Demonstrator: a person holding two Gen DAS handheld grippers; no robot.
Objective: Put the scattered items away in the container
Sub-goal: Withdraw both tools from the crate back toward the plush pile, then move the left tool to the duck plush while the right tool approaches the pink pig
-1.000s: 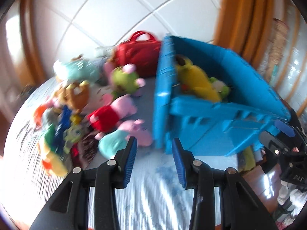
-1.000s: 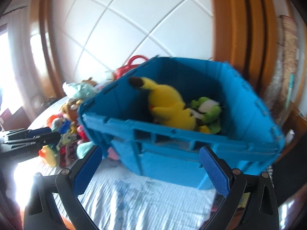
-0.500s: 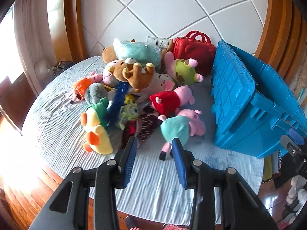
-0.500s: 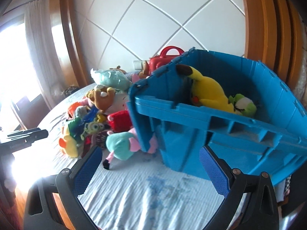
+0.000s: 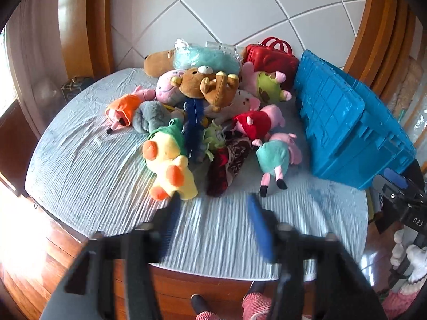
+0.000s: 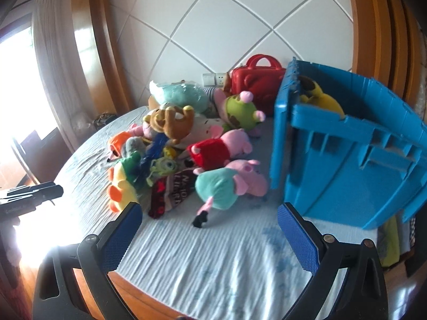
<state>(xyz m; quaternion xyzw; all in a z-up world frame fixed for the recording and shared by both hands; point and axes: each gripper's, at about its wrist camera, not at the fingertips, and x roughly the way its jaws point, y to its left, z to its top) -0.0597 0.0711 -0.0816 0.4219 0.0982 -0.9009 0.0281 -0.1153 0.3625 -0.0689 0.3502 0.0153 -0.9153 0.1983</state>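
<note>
A pile of plush toys lies on a round bed: a yellow duck (image 5: 168, 165), a teal-bodied pink pig (image 5: 277, 157) (image 6: 226, 186), a red-dressed pig (image 5: 256, 122), a brown bear (image 5: 208, 85) and several more. A blue crate (image 5: 347, 125) (image 6: 347, 157) stands at the right and holds a yellow plush (image 6: 320, 98). My left gripper (image 5: 213, 202) is open and empty, above the bed's near edge, short of the duck. My right gripper (image 6: 208, 224) is wide open and empty, in front of the teal pig and the crate.
A red case (image 5: 272, 56) (image 6: 256, 77) stands behind the pile by the tiled wall. The bed's light striped cover (image 5: 80, 160) ends at a wooden rim (image 6: 149, 298) with wood floor below. My left gripper's body shows in the right wrist view (image 6: 29, 197).
Both grippers have swung left, from the crate to the toy pile, and drawn back. The left gripper's jaws have opened wider and look blurred by motion.
</note>
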